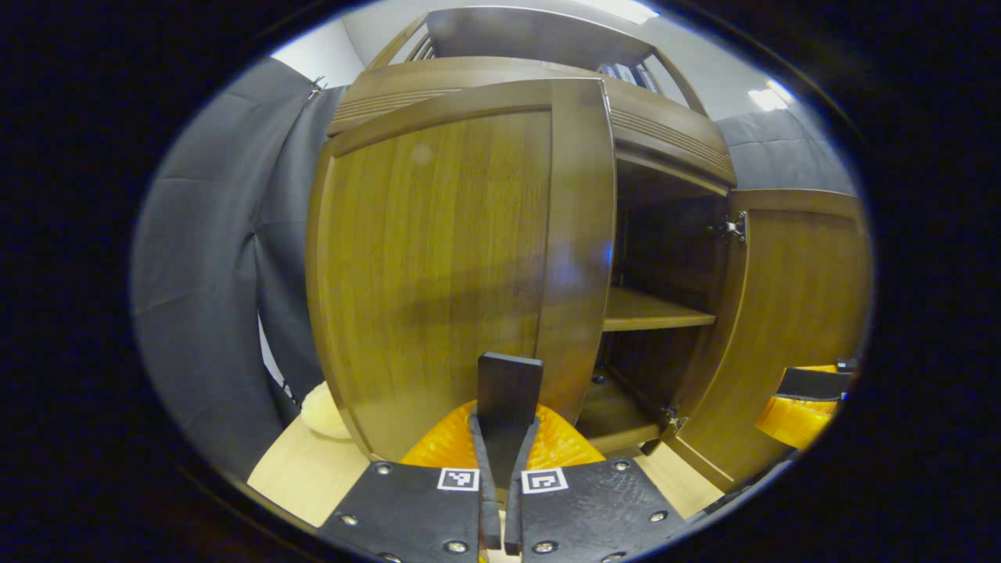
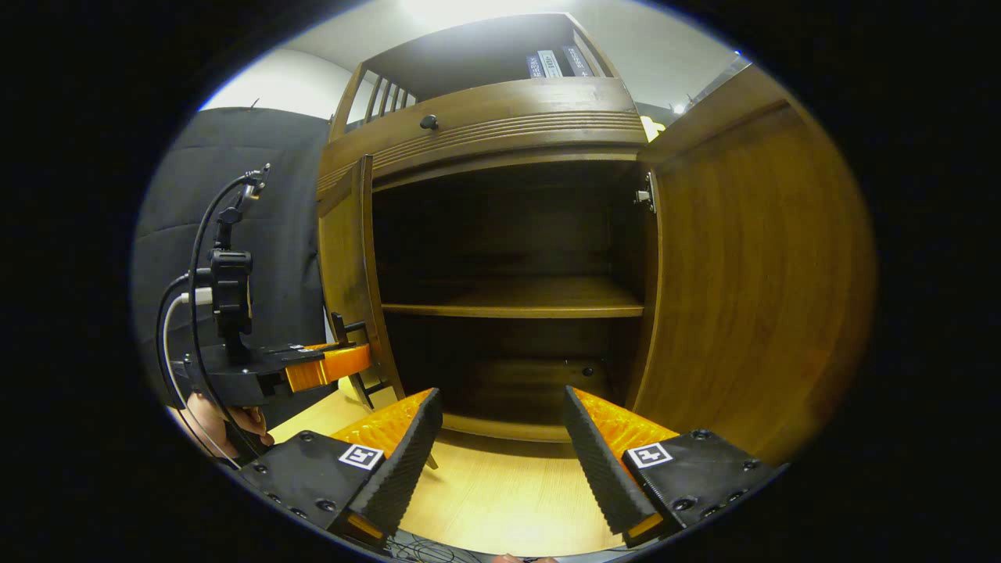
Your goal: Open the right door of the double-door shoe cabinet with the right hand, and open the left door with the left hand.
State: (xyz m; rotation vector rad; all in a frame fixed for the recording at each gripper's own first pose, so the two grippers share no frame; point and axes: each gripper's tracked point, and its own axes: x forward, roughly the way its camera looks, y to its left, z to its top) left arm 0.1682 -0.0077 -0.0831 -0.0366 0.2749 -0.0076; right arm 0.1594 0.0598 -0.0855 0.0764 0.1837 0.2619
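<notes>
Wooden shoe cabinet (image 2: 500,102) on the desk (image 2: 500,493): right door (image 2: 751,274) swung wide, right tool (image 2: 500,446) spread and clear; left door (image 1: 438,266) part-open, left tool (image 1: 508,407) pressed together near its free edge, apparently to swing it.

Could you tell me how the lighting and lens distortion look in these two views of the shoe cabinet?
Left gripper view: the left door bulges from fisheye curvature, carries a soft bluish glare near its edge and a diagonal shadow. Right gripper view: the cabinet interior sits in deep shadow, a ceiling light blows out overhead, and the right door bows outward.
</notes>
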